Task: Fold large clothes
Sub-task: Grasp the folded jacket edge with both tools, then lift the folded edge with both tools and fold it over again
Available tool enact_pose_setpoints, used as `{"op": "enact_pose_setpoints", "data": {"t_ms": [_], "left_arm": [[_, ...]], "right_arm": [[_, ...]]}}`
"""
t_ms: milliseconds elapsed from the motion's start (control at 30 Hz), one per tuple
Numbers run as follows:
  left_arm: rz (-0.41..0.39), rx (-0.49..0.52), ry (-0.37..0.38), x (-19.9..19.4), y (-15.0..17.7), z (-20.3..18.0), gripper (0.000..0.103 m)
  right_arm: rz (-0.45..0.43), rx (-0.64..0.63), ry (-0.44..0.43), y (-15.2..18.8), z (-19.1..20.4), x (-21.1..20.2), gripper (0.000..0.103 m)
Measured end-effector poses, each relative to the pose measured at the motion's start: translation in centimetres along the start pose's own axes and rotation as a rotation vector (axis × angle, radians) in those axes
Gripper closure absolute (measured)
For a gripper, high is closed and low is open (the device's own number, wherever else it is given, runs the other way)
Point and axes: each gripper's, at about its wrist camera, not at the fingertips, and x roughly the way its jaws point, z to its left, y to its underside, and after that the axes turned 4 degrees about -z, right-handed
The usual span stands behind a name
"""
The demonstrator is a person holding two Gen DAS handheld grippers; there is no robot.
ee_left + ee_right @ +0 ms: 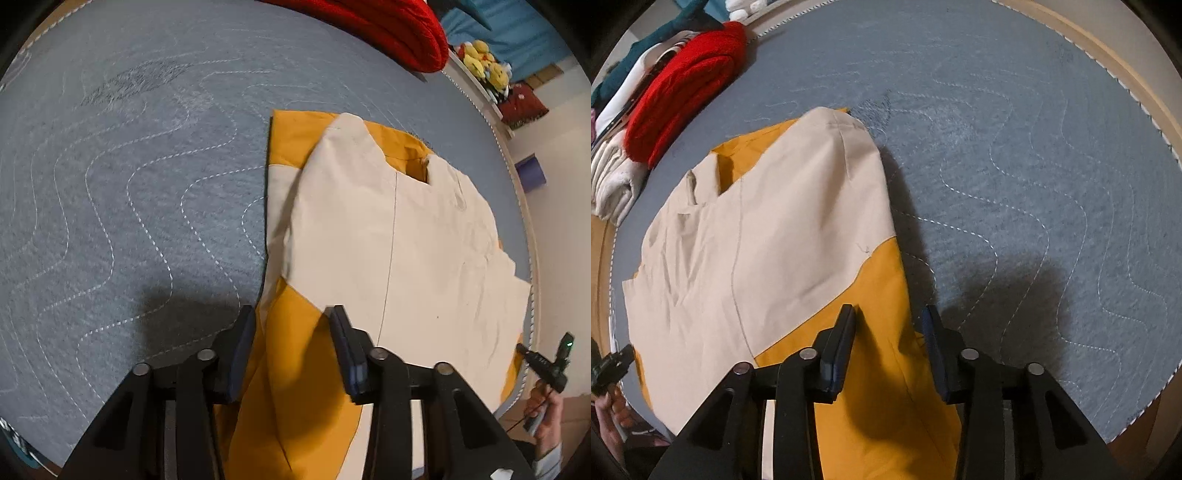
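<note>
Grey-blue quilted mat (pixel 129 192) with wavy white stitching, spread over a pale-rimmed table (pixel 1137 85). On the mat: one large garment (pixel 369 240) in cream and mustard-yellow panels, lying flat and partly folded, cream layer uppermost, mustard showing at the near end and along the far edge. Left gripper (pixel 291 332): pointed steeply down over the garment's near mustard corner, jaws parted, fabric visible in the gap, pads not seen pressing on it (dark fingers either side of a cloth edge). Right gripper (pixel 890 328): likewise angled down over the mustard end at the garment's other side, jaws apart, cloth beneath and between them, no clamping evident. At the mat's far edge: folded red knit (pixel 687 85), stacked beside other folded clothes (pixel 617 184) in white, cream and teal. Beyond the table: yellow plush toys (pixel 484 62) on a shelf. Hand (pixel 546 417) on a gripper handle at the frame's lower right.
</note>
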Motion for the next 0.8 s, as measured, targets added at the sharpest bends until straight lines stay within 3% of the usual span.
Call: {"op": "enact_pose_setpoints", "data": {"t_ms": [33,133,200,233,333,433,500,600,667,700,800], "left_arm": [[0.008,0.014,0.007,0.2,0.0,-0.3,0.092],[-0.014,0.088,-0.010,-0.2,0.2,-1.4,0.102],[-0.093,0.131,-0.018,-1.8,0.0,-2.2,0.103],[-0.168,0.133,-0.016,-3.4,-0.3,-2.4,0.103],[-0.319,0.112,-0.022,-6.2,-0.7,-2.4,0.103],[-0.314,0.102,-0.064,-5.5,-1.1,-2.2,0.103],[-0.243,0.100,-0.108,-3.7,-1.3,-1.9,0.103],[-0.141,0.099,-0.159,-1.0,-1.4,-1.6,0.103],[-0.168,0.093,-0.156,-1.3,-1.8,-1.9,0.103],[-0.193,0.091,-0.149,-1.7,-2.1,-2.1,0.103],[-0.312,0.085,-0.127,-3.6,-3.0,-2.8,0.103]], "right_arm": [[-0.008,-0.009,0.001,0.1,0.1,-0.2,0.089],[-0.069,-0.039,0.002,0.1,1.1,-1.6,0.098],[-0.147,-0.058,-0.007,0.0,1.9,-3.4,0.099],[-0.180,-0.061,-0.015,0.0,2.1,-4.2,0.099],[-0.363,-0.081,-0.064,-0.4,3.3,-8.0,0.099],[-0.484,-0.121,-0.051,-0.8,4.9,-9.6,0.099],[-0.441,-0.128,0.018,-1.6,5.6,-7.7,0.099],[-0.271,-0.100,0.076,-2.5,5.3,-3.2,0.099],[-0.194,-0.089,0.102,-2.9,5.2,-0.9,0.099],[-0.201,-0.090,0.107,-3.2,5.4,-0.7,0.099],[-0.315,-0.102,0.096,-3.8,6.5,-2.7,0.099]]}}
